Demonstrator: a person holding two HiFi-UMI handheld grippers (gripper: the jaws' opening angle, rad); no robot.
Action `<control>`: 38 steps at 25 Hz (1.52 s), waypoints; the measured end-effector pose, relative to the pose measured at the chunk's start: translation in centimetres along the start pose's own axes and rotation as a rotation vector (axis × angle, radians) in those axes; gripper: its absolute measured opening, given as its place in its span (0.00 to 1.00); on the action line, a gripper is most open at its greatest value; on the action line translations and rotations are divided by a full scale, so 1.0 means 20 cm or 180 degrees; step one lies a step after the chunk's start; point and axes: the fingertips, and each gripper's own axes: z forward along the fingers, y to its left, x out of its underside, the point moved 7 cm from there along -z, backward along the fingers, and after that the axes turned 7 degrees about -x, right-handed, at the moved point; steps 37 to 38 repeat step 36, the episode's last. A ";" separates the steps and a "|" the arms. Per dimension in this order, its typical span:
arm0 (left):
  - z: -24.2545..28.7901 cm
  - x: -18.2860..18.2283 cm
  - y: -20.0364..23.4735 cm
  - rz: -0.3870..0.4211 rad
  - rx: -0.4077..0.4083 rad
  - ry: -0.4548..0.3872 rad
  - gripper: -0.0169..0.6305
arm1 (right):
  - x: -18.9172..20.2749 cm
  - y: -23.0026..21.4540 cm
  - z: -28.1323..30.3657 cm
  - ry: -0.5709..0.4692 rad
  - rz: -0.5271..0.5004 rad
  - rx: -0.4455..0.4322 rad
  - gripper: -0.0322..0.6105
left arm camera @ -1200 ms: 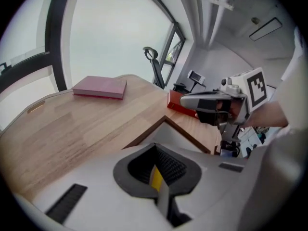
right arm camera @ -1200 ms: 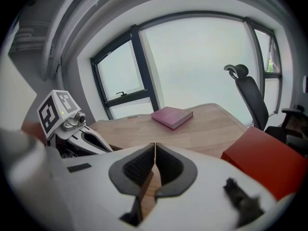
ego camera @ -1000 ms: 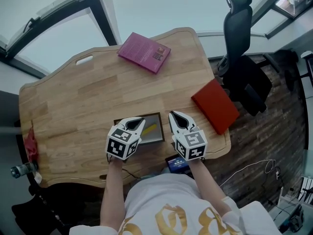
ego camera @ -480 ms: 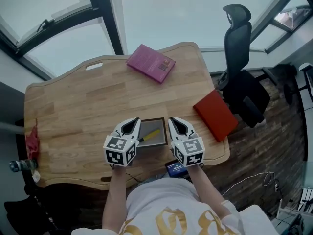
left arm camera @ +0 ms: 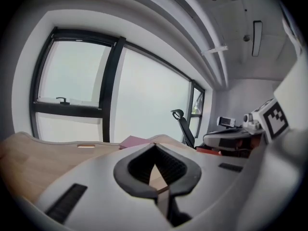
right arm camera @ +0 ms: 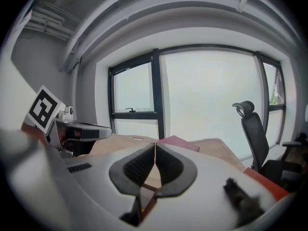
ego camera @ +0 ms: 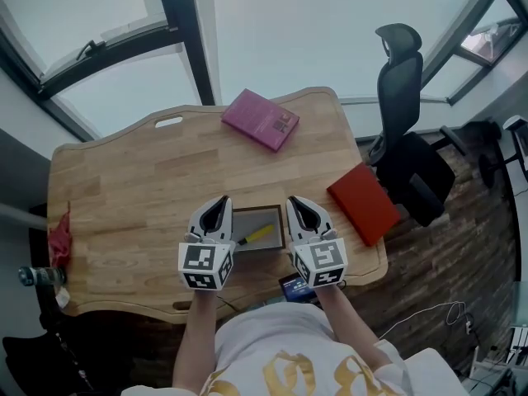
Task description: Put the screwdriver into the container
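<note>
A yellow-handled screwdriver (ego camera: 257,236) lies aslant inside the dark, shallow rectangular container (ego camera: 271,215) near the table's front edge. My left gripper (ego camera: 218,202) hovers just left of the container and my right gripper (ego camera: 295,201) just right of it, both pointing away from me. Each is shut with nothing between its jaws. In the left gripper view the left gripper (left arm camera: 154,147) shows its tips meeting over the tabletop. The right gripper (right arm camera: 155,144) looks the same in its own view. Neither gripper touches the screwdriver.
A pink book (ego camera: 261,120) lies at the wooden table's (ego camera: 132,180) far edge and a red book (ego camera: 364,203) at its right edge. A black office chair (ego camera: 402,89) stands beyond the right side. A red cloth (ego camera: 59,239) sits at the left edge, and a small dark device (ego camera: 295,285) at the front.
My left gripper has drawn to the left, off the container, so the screwdriver shows fully. The right gripper has barely moved. The head view has tilted up slightly.
</note>
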 end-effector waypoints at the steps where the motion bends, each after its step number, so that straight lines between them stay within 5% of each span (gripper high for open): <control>1: -0.01 -0.01 0.00 0.0035 -0.0030 -0.0027 0.05 | -0.01 0.00 -0.01 -0.0037 -0.0014 0.0020 0.10; 8: -0.08 -0.07 0.01 0.0071 -0.0072 -0.0315 0.05 | -0.05 0.00 -0.04 -0.0105 -0.0068 0.0104 0.10; 38: -0.05 -0.06 -0.02 0.0197 -0.0186 -0.0198 0.05 | -0.03 -0.05 -0.08 -0.0095 -0.0027 0.0140 0.10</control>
